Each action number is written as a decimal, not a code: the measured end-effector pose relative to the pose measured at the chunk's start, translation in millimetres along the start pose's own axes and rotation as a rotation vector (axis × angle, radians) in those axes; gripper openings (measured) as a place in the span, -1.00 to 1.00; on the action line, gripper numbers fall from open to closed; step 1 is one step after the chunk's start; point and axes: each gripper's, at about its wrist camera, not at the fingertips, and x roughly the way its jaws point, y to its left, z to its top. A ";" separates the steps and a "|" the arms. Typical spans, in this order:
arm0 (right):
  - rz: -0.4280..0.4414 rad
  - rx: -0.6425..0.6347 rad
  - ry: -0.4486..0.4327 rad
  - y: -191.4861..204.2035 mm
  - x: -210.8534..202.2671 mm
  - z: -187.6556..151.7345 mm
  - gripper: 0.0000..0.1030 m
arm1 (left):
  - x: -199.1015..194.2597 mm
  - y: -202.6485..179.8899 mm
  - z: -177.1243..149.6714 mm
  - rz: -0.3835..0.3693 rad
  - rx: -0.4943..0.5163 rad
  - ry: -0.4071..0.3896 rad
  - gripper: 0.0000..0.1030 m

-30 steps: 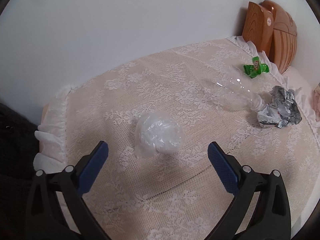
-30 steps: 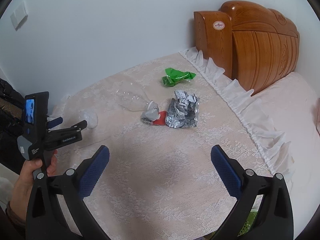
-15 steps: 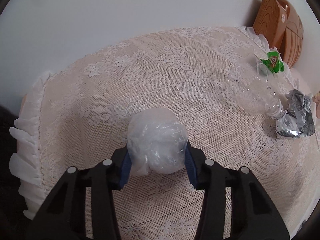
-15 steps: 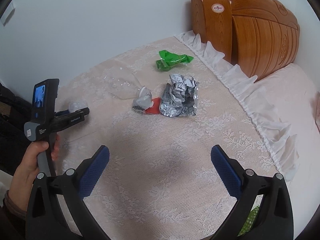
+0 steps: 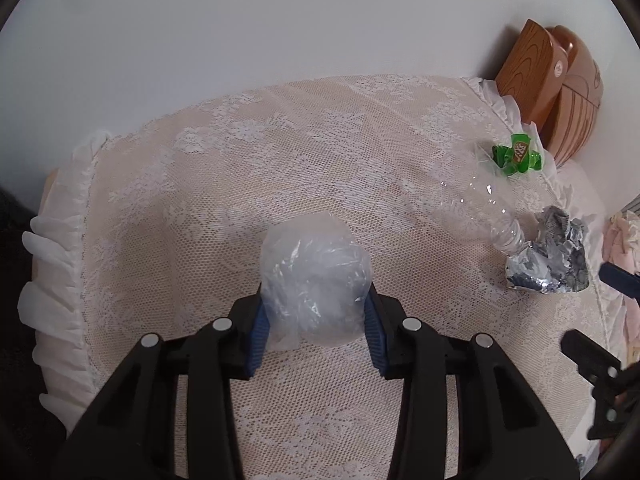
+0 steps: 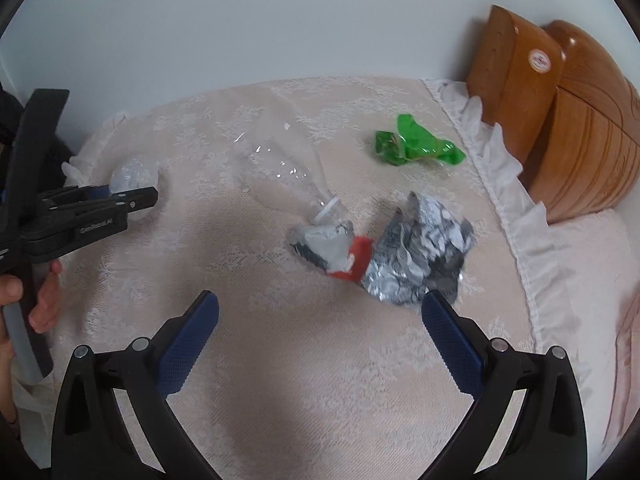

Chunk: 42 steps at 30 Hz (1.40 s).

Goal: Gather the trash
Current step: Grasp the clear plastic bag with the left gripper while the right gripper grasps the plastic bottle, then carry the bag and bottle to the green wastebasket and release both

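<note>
You had the clear plastic wad (image 5: 316, 280) pinched in the left gripper (image 5: 316, 320)
Right gripper (image 6: 320, 340) fingers spread before the foil wrapper (image 6: 420, 256); lifting the wad clear probably came next

Bag (image 5: 314, 280) underside hidden behind left claw (image 5: 316, 330); wrapper (image 6: 416, 146) print perhaps unreadable.

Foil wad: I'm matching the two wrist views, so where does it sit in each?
Left wrist: foil wad at the right edge, by the bottle neck.
Right wrist: foil wad right of centre, above the right gripper.
Shared landmark: headboard.
</note>
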 end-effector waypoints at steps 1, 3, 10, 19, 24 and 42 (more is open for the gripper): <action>-0.003 -0.026 0.004 2.2 5.6 4.5 0.96 | 0.4 -0.3 -0.3 -0.009 -0.003 0.001 -0.22; -0.002 -0.088 0.013 6.7 18.9 17.4 0.96 | 1.6 -1.5 -0.6 -0.013 0.001 -0.001 -0.22; -0.009 -0.222 0.076 17.3 67.8 57.7 0.95 | 8.4 -5.8 0.3 -0.015 0.007 0.008 -0.22; 0.012 -0.243 0.133 21.6 104.0 75.8 0.82 | 11.9 -4.3 3.8 -0.012 0.000 0.007 -0.22; 0.043 -0.215 0.144 25.3 108.2 80.0 0.26 | 9.3 -2.3 3.3 -0.010 -0.007 0.005 -0.22; 0.241 -0.040 -0.030 38.1 41.6 79.2 0.19 | -69.3 -1.5 -23.3 0.079 -0.029 -0.097 -0.22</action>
